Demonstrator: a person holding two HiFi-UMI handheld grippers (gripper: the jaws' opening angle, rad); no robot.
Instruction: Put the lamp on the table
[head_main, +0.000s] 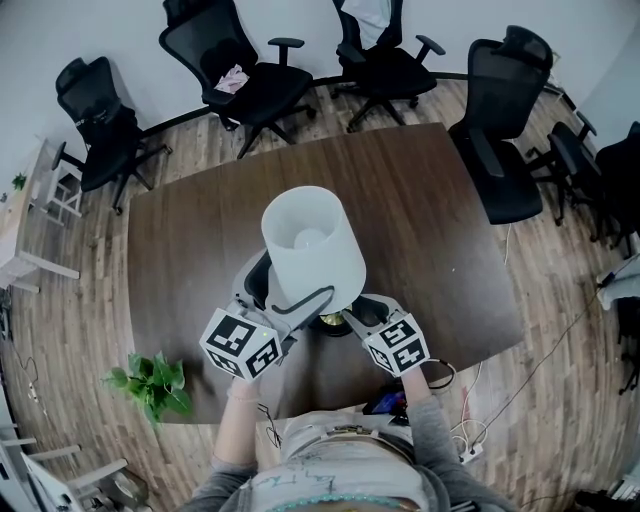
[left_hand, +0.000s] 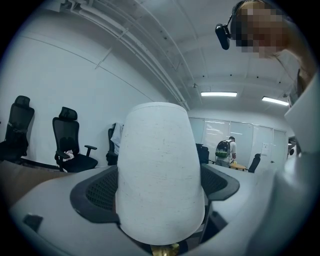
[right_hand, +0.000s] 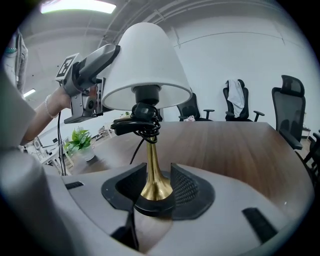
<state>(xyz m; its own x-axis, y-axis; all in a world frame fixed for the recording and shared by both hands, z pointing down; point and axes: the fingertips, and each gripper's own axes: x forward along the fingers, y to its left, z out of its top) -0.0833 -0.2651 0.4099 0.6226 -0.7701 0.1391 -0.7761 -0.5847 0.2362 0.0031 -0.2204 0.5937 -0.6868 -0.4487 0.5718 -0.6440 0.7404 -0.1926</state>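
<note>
A: What does your right gripper (head_main: 352, 321) hold?
B: Its jaws close on the lamp's (head_main: 311, 242) foot (right_hand: 155, 204), at the table's (head_main: 425, 230) near edge; whether the foot rests there is unclear.
A: And your left gripper (head_main: 273, 300)?
B: You clamp the shade (left_hand: 159, 170) with it; the lamp stands upright. Chairs (head_main: 245, 72) ring the table's far side.

Person in grey printed top (head_main: 330, 470), light-grey plastic L claw (head_main: 272, 297) & R claw (head_main: 345, 320).
Long grey sleeve (head_main: 428, 435) on R arm; black mesh pads (right_hand: 187, 187); b/w square-marker cubes (head_main: 240, 343); white bead bracelet (right_hand: 47, 106), L wrist.
</note>
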